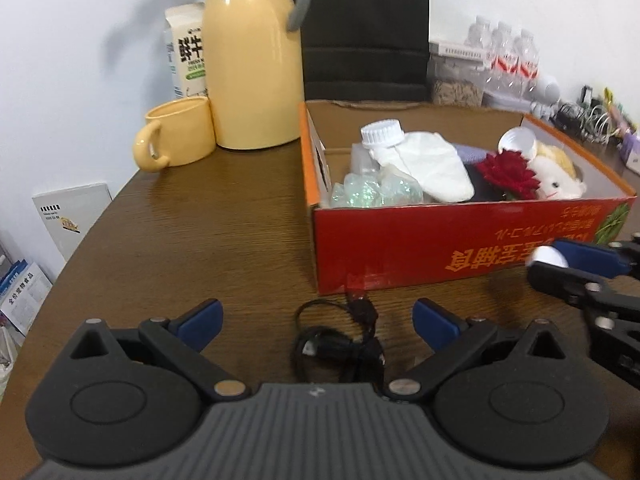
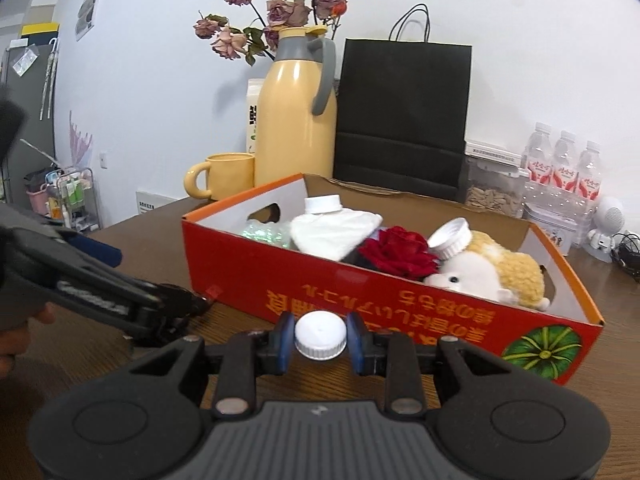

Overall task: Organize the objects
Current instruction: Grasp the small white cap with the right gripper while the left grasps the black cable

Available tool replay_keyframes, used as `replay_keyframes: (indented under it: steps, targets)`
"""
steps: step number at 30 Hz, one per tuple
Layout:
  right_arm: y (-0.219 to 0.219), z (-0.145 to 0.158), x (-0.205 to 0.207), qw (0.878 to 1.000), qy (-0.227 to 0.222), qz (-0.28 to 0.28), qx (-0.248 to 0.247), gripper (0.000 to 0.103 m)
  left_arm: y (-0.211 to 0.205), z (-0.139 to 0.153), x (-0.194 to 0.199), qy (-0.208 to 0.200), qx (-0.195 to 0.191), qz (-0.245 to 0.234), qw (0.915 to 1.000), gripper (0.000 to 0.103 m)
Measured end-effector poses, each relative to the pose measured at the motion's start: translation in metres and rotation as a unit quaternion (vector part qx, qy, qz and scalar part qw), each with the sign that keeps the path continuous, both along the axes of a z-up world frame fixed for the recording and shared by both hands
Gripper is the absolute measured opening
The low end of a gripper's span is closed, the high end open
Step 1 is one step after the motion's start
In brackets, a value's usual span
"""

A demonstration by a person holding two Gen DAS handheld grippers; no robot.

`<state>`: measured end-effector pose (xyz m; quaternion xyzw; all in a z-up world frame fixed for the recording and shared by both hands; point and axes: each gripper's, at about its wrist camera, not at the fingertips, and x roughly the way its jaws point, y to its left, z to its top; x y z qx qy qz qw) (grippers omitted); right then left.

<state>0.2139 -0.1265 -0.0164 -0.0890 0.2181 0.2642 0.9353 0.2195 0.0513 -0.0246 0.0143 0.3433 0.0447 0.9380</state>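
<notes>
White ribbed bottle cap (image 2: 320,336) lower center of right wrist view, top facing camera, pinched between blue pads. Black cable (image 1: 340,340) bundled loosely on table, bottom center of left view. Red box (image 2: 400,304) mid-frame, open-topped, holding capped bottle (image 1: 380,136), white cloth (image 1: 432,168), red rose (image 2: 400,254), plush toy (image 2: 496,274).

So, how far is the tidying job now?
Several things already lie in the red box: a rose, a plush toy, a white cloth. The right tool holds a white cap before the box. The black cable remains on the table, between the open left tool's fingers.
</notes>
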Motion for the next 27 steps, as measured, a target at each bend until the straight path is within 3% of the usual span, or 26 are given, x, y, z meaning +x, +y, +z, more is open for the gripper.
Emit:
replay_keyframes:
  steps: [4, 6, 9, 11, 16, 27]
  targets:
    - [-0.009, 0.000, 0.001, 1.000, -0.003, -0.008, 0.002, 0.027, -0.007, -0.011, 0.013, 0.012, 0.012, 0.016, 0.9997, 0.103]
    - [-0.012, 0.000, 0.002, 1.000, -0.002, -0.010, 0.003, 0.027, -0.009, -0.014, 0.015, 0.014, 0.013, 0.016, 0.9997, 0.094]
    - [-0.013, 0.000, 0.001, 1.000, -0.003, -0.006, 0.005, 0.027, -0.011, -0.013, 0.011, 0.002, 0.008, 0.012, 0.9999, 0.068]
    - [-0.012, 0.000, -0.001, 1.000, -0.006, -0.001, 0.004, 0.027, -0.012, -0.012, 0.007, -0.003, 0.007, 0.011, 0.9999, 0.044]
    - [-0.012, 0.001, -0.002, 1.000, -0.009, 0.003, 0.004, 0.027, -0.018, -0.010, 0.001, -0.019, 0.017, -0.001, 0.9997, 0.028]
    - [-0.012, 0.002, -0.004, 1.000, -0.013, 0.005, 0.006, 0.027, -0.020, 0.006, -0.019, -0.066, -0.007, -0.019, 0.9976, 0.025]
